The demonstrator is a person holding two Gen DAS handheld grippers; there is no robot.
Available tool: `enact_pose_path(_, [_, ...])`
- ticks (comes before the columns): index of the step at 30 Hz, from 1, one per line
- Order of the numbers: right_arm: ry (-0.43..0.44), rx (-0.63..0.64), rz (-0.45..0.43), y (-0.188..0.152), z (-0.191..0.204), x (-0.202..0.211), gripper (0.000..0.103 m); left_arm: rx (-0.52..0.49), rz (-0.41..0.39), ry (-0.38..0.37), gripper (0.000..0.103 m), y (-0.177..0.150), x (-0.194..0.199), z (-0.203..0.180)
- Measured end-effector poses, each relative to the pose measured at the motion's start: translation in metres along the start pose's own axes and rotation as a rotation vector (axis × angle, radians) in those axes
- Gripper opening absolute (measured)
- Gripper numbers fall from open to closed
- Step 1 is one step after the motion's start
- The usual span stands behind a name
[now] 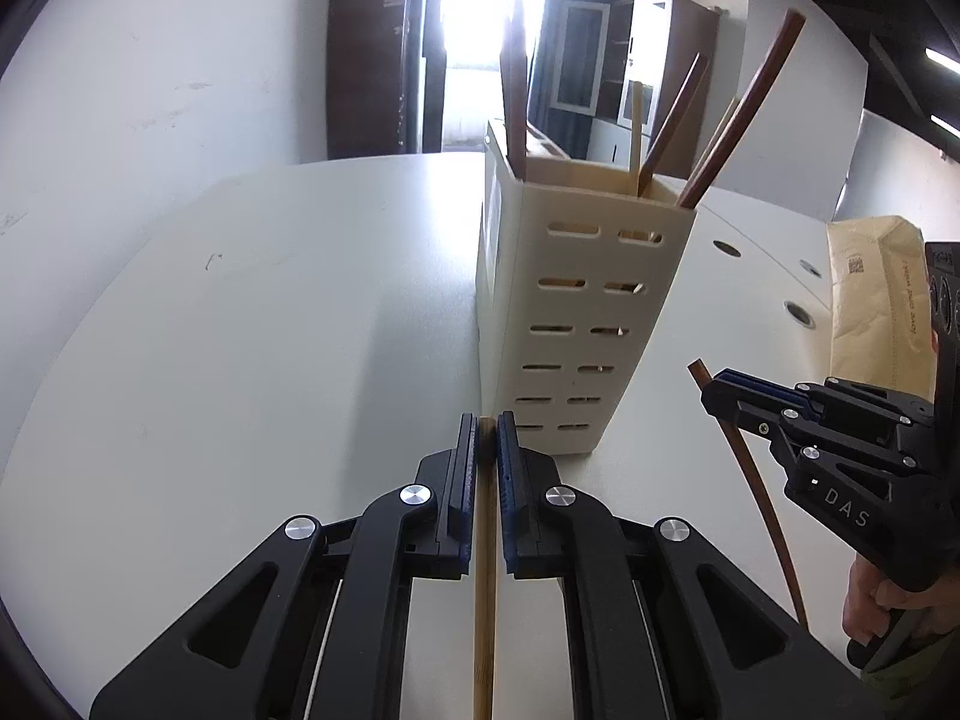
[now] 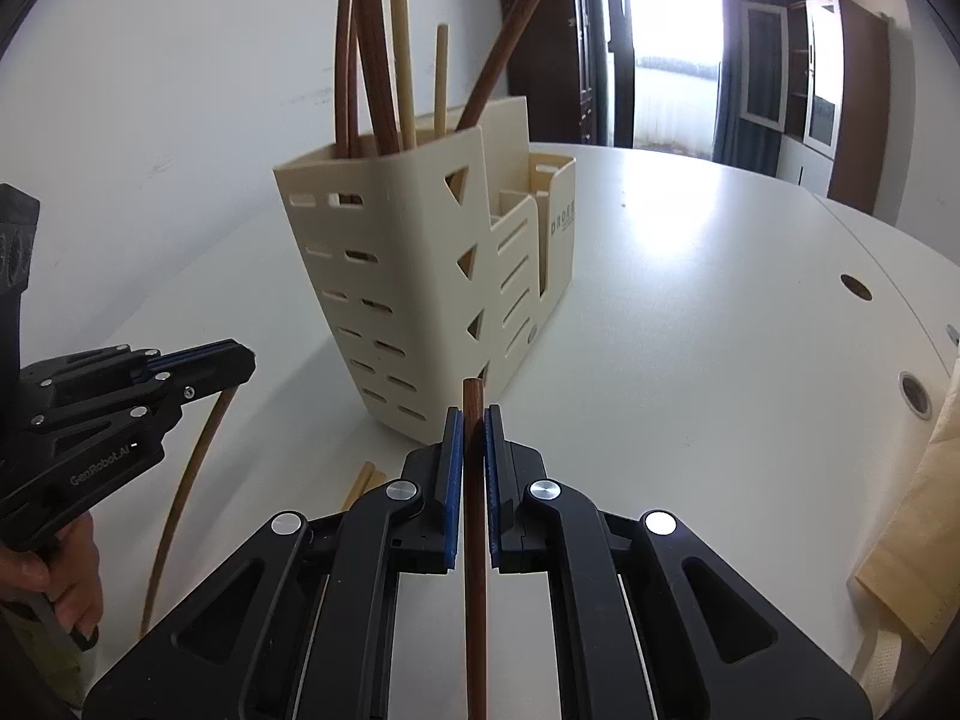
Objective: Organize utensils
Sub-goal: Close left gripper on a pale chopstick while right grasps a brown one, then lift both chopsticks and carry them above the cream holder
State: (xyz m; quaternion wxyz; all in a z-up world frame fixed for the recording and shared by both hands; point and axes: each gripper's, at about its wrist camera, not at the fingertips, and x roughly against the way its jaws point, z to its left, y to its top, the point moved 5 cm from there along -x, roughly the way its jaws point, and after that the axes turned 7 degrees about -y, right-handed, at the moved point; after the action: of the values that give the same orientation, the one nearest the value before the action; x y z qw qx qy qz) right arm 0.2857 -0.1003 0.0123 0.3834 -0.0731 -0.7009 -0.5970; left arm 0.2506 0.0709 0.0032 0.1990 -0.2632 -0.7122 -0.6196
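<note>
White table (image 1: 240, 312): each gripper clamps a chopstick, left (image 1: 486, 438) pale (image 1: 485, 600), right (image 2: 474, 426) dark (image 2: 475, 540); either could snag the holder (image 2: 390, 276) rim and tip it.

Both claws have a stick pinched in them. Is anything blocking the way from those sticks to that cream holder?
Nothing visible does. The left gripper holds a light chopstick just short of the cream utensil holder; the right gripper holds a dark chopstick. Only bare table lies between. The holder's tall compartment already has several chopsticks, but its opening shows room.

Blown-out window (image 1: 480, 12) backlight, fisheye-warped edges
</note>
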Motion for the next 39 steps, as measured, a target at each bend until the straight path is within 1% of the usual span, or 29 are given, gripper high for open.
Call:
enact_pose_path(3, [0.009, -0.006, -0.036, 0.011, 0.001, 0.011, 0.008, 0.003, -0.055, -0.014, 0.006, 0.01, 0.024, 0.0])
enact_pose_path(4, [0.011, -0.007, -0.047, 0.01, 0.007, 0.013, 0.008, 0.003, -0.073, -0.018, 0.006, 0.015, 0.034, 0.002])
enact_pose_path(7, [0.023, -0.006, -0.076, 0.016, 0.009, 0.025, 0.008, -0.005, -0.118, -0.023, 0.006, 0.021, 0.052, -0.005])
enact_pose_path(10, [0.029, -0.001, -0.101, 0.021, 0.012, 0.034, 0.008, -0.016, -0.146, -0.021, 0.006, 0.026, 0.064, -0.009])
enact_pose_path(13, [0.032, 0.0, -0.133, 0.028, 0.012, 0.043, 0.008, -0.001, -0.164, -0.015, 0.006, 0.029, 0.074, -0.007])
enact_pose_path(19, [0.036, -0.007, -0.178, 0.034, 0.011, 0.057, 0.008, -0.017, -0.189, -0.003, 0.006, 0.036, 0.081, -0.02])
enact_pose_path(21, [0.035, -0.006, -0.194, 0.033, 0.012, 0.061, 0.008, -0.022, -0.198, -0.008, 0.006, 0.039, 0.084, -0.022])
enact_pose_path(27, [0.039, -0.003, -0.239, 0.046, 0.012, 0.072, 0.008, -0.027, -0.228, -0.023, 0.006, 0.046, 0.095, -0.029])
enact_pose_path(32, [0.043, -0.025, -0.264, 0.04, 0.018, 0.075, 0.008, -0.012, -0.253, -0.035, 0.006, 0.053, 0.099, -0.031])
enact_pose_path(39, [0.048, -0.022, -0.31, 0.053, 0.025, 0.088, 0.008, -0.045, -0.289, -0.048, 0.006, 0.065, 0.106, -0.044])
